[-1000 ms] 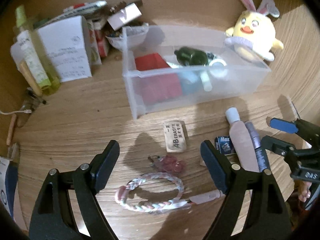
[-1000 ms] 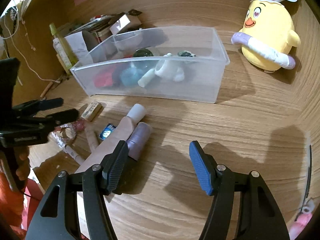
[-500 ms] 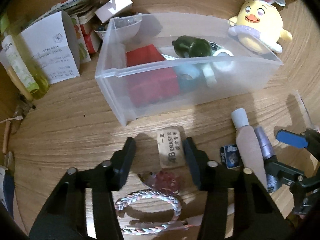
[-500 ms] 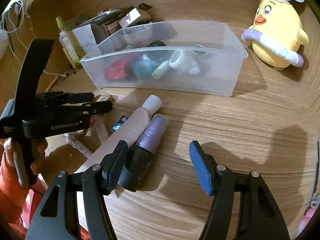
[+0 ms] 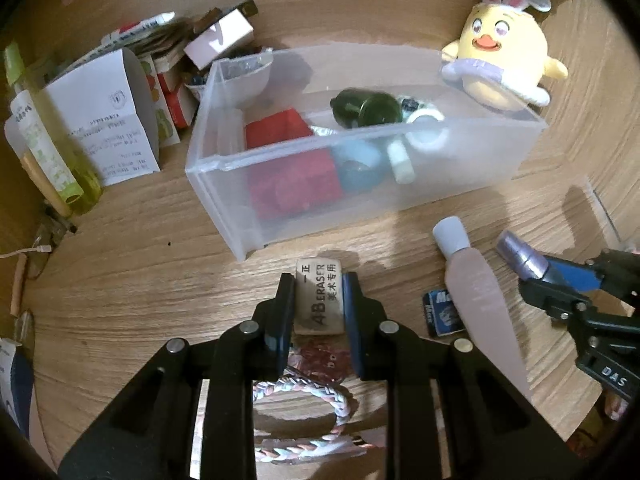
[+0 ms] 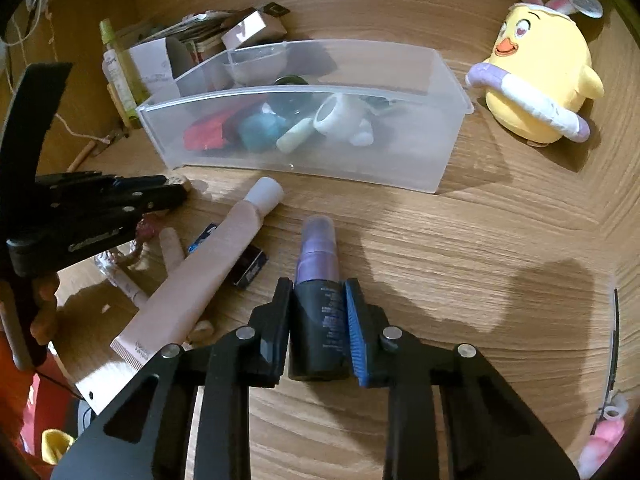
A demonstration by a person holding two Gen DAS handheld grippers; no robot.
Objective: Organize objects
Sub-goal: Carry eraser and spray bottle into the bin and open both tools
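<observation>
Objects sit scattered on your wooden desk (image 5: 120, 272), some already in the bin, some loose in front of it; clear plastic bin (image 5: 360, 184) lies mid-desk, holding a red block (image 5: 288, 176), a dark green bottle (image 5: 368, 110), a blue round thing (image 5: 356, 166) and a white tape roll (image 5: 426, 136); yellow plush chick (image 5: 504, 60) with bunny ears sits just beside the bin's far right corner; boxes and a folded paper leaflet (image 5: 108, 128) are piled left of the bin, green tube (image 5: 52, 152) beside them; pink tube (image 6: 200, 276) with white cap lies in front of the bin, cap toward it, between your two tongs; your left tongs (image 5: 318, 304) are closing with the pads against both sides of the eraser (image 5: 318, 300), which sits just in front of the bin's near corner; your right tongs (image 6: 318, 320) are closing on the purple-capped spray bottle (image 6: 318, 276), pads on its dark body, cap pointing at the bin, bottle just right of the pink tube; small blue-black packet (image 5: 442, 312) lies against the tube's left side; braided pastel bracelet (image 5: 304, 420) and a reddish charm (image 5: 320, 360) lie under the left tongs, nearer you than the eraser.
</observation>
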